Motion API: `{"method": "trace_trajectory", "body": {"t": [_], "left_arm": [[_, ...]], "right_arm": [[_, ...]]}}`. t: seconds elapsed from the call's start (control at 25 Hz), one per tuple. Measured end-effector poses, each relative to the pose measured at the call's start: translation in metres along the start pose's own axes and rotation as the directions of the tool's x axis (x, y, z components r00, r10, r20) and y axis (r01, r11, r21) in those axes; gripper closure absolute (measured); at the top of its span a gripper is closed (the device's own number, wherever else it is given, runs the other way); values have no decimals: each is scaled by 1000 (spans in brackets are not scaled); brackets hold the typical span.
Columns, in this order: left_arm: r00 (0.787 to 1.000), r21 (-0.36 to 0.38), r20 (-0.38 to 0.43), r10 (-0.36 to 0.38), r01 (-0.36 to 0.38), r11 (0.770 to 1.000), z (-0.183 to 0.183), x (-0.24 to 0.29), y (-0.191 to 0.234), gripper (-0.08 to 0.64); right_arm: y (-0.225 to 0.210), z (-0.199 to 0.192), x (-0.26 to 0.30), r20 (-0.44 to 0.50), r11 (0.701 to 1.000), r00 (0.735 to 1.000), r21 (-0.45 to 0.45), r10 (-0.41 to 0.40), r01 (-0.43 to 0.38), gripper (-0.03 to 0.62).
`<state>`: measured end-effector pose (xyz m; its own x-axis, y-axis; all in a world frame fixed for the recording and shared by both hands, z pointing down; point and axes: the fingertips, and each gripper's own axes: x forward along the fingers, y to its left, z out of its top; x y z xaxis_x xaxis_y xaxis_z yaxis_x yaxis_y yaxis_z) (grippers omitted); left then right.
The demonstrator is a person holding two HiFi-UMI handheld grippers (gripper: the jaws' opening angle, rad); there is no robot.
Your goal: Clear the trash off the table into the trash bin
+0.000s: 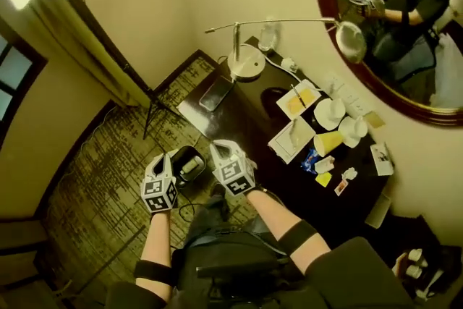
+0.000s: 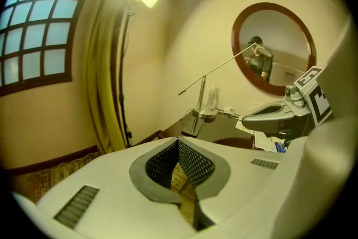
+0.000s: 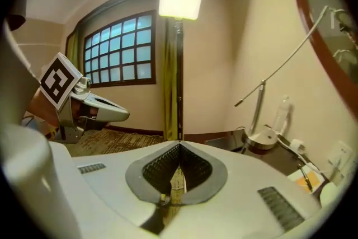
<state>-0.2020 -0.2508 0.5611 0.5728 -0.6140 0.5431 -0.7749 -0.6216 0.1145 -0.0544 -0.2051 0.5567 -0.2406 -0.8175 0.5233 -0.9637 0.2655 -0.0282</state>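
Note:
In the head view the dark desk carries trash: a yellow paper cup on its side, two white cups, a blue wrapper, a yellow scrap and small white scraps. A black trash bin stands on the carpet by the desk's near corner. My left gripper is raised just left of the bin, and my right gripper just right of it. Both are shut with nothing between the pads, as the left gripper view and the right gripper view show.
A desk lamp, a dark phone, a water bottle and sheets of paper also sit on the desk. A round mirror hangs above it. A light stand and a yellow curtain are at the left.

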Motion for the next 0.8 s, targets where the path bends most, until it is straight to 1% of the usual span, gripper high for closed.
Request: {"method": "trace_trajectory", "body": {"t": [0.08,0.16,0.24,0.32,0.4,0.44,0.56,0.68,0.8], "left_arm": [[996,62,-4,-84,84,994,16,22,-36,558],[985,120,-14,-171,171,978,29,42,-78,558],[966,167,-29,-255,256,952,36,59,-125,558],[940,209,-50,-337,340,917,40,72,-173,558],[906,253,-77,-416,421,871,41,82,-220,558],[886,275,-94,-455,462,843,40,86,-244,558],[817,328,-154,-556,573,751,36,89,-311,558],[753,360,-197,-628,651,668,26,87,-368,558],[693,383,-233,-682,710,591,14,77,-416,558]], "right_arm": [[-39,-8,-29,12,994,995,52,-98,97,586],[-75,-22,-61,13,977,982,99,-189,186,586],[-107,-42,-96,3,951,961,141,-277,274,586],[-135,-65,-133,-14,913,930,186,-366,362,586],[-159,-91,-172,-41,859,889,241,-456,452,586],[-169,-105,-193,-60,825,864,269,-500,496,586],[-189,-145,-254,-121,713,780,340,-614,613,586],[-199,-182,-307,-181,609,704,385,-687,694,586],[-197,-215,-351,-236,519,642,421,-729,744,586]]}}
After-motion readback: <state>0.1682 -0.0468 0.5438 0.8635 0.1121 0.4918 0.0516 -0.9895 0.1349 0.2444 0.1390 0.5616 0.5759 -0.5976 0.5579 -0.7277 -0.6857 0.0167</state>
